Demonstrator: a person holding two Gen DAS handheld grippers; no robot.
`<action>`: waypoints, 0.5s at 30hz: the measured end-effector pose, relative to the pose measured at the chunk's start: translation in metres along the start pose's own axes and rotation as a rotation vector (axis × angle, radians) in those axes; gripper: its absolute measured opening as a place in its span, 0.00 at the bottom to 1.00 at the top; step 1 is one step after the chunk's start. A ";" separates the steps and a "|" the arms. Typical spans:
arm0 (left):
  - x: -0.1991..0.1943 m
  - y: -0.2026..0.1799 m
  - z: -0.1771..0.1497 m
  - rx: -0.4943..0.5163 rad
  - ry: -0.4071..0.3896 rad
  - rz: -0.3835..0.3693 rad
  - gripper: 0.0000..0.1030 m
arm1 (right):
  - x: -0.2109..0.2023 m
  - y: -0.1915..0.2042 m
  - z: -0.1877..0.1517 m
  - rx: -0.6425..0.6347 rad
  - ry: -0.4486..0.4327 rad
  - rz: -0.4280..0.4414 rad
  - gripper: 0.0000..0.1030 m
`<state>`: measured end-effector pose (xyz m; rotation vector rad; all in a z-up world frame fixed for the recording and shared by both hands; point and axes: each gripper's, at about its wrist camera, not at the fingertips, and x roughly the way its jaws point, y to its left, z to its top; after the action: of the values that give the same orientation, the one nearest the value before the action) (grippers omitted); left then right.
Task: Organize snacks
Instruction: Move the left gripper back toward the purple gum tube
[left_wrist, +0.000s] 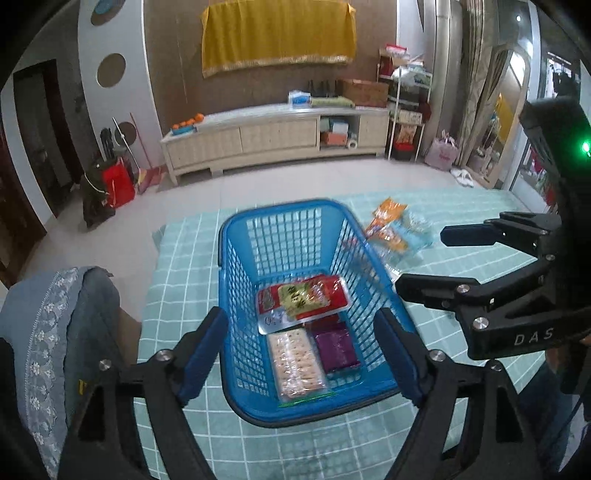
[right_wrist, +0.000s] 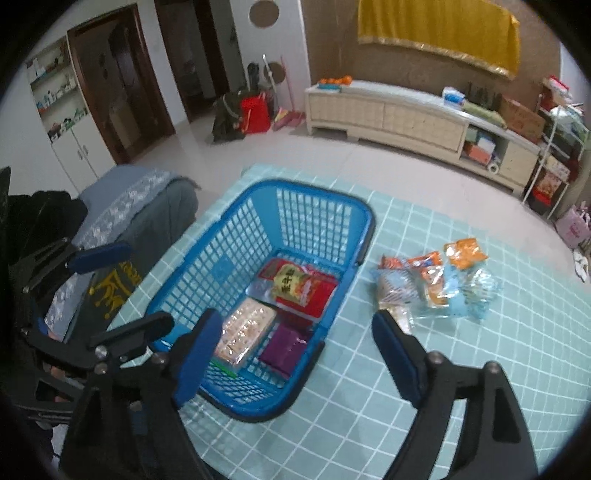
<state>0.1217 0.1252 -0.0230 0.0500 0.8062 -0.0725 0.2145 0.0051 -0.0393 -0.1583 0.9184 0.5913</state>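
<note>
A blue plastic basket (left_wrist: 236, 258) (right_wrist: 207, 258) stands on a table with a teal checked cloth (left_wrist: 184, 266) (right_wrist: 480, 369). In it lie a red and yellow snack pack (left_wrist: 303, 299) (right_wrist: 299, 286), a clear cracker pack (left_wrist: 295, 363) (right_wrist: 245, 328) and a purple pack (left_wrist: 338, 349) (right_wrist: 286, 349). A loose pile of orange and blue snack bags (left_wrist: 395, 229) (right_wrist: 439, 282) lies on the cloth right of the basket. My left gripper (left_wrist: 306, 350) is open and empty over the basket's near end. My right gripper (right_wrist: 295, 358) (left_wrist: 424, 258) is open and empty, above the basket's right side.
A chair with a grey-blue embroidered cover (left_wrist: 55, 332) (right_wrist: 129, 218) stands at the table's left edge. Beyond the table are tiled floor and a long cream TV cabinet (left_wrist: 273, 136) (right_wrist: 406, 114) by the far wall.
</note>
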 end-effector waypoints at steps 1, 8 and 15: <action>-0.007 -0.003 0.001 -0.002 -0.015 0.002 0.79 | -0.008 0.000 -0.001 -0.003 -0.015 -0.026 0.85; -0.039 -0.028 0.005 0.025 -0.104 0.021 0.80 | -0.057 -0.008 -0.017 -0.005 -0.104 -0.094 0.85; -0.060 -0.063 0.013 0.041 -0.156 0.003 0.81 | -0.109 -0.030 -0.034 0.063 -0.188 -0.124 0.85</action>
<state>0.0844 0.0640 0.0281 0.0831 0.6488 -0.0894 0.1571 -0.0774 0.0219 -0.1006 0.7378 0.4535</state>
